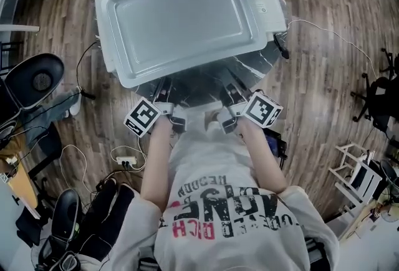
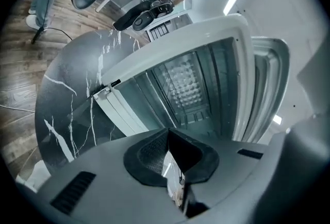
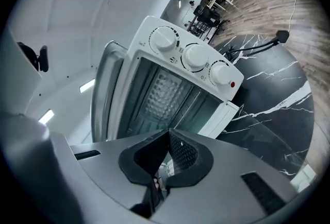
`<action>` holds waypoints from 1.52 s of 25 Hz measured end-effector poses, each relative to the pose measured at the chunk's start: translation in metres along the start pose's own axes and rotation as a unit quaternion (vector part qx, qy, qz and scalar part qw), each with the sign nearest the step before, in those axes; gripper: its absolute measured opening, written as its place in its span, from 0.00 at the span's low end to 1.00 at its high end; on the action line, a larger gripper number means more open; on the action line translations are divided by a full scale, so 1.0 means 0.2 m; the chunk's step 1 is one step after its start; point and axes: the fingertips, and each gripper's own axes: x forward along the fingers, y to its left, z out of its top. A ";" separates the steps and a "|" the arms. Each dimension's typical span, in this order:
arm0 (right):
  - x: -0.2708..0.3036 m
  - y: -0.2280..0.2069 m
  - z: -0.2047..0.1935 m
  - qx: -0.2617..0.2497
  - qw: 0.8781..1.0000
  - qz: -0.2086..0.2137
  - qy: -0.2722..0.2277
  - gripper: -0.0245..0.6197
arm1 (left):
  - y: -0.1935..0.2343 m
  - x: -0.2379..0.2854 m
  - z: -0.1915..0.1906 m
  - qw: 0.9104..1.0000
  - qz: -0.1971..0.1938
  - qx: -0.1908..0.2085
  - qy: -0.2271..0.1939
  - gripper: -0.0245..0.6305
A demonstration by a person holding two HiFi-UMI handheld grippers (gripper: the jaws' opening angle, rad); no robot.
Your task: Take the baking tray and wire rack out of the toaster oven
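Well in front of the white toaster oven (image 1: 187, 14), the left tool (image 2: 167, 133) and right tool (image 3: 168, 133) are both closed, tips together, clamping nothing. Thin bars (image 3: 198, 102) cross the oven's cavity; the baking tray cannot be made out inside. The door (image 2: 121, 112) hangs open over the dark marble worktop (image 3: 268, 94), bare at lower right. Markings by the knobs (image 3: 196, 56) and the top sticker (image 1: 263, 10) are too small to read.

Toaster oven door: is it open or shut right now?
Open: the door is swung down, and the oven's back wall shows.
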 end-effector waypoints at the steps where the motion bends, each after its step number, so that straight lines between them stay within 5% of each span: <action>1: 0.02 0.01 0.00 -0.001 1.000 -0.001 0.000 0.04 | 0.01 0.02 0.02 1.000 0.000 -0.002 0.002 0.04; 4: 0.09 0.01 0.01 0.003 1.000 -0.003 0.000 0.04 | 0.01 0.07 0.06 1.000 -0.011 -0.005 0.006 0.05; 7: 0.14 0.03 0.01 0.007 1.000 0.007 -0.001 0.04 | -0.01 0.12 0.11 0.999 -0.039 -0.020 0.005 0.30; 11: 0.17 0.05 0.02 0.009 1.000 0.008 -0.003 0.04 | -0.03 0.20 0.19 0.998 -0.054 -0.035 -0.018 0.37; 19: 0.15 -0.03 0.03 0.015 0.999 -0.043 -0.008 0.04 | 0.00 0.35 0.31 0.997 -0.037 -0.046 -0.047 0.35; 22: 0.16 -0.02 0.05 0.013 0.999 -0.037 -0.014 0.04 | 0.03 0.36 0.33 0.997 -0.022 -0.046 -0.054 0.11; 27: 0.19 0.00 0.08 0.004 0.999 -0.015 -0.030 0.05 | 0.06 0.32 0.28 0.998 -0.009 -0.051 -0.044 0.07; 31: 0.21 -0.06 0.04 0.033 0.999 -0.028 -0.017 0.38 | 0.07 0.23 0.21 0.998 -0.013 -0.059 -0.037 0.06; 38: 0.19 -0.20 -0.03 0.068 0.994 -0.085 -0.005 0.43 | 0.10 0.07 0.06 0.997 -0.010 -0.068 -0.016 0.06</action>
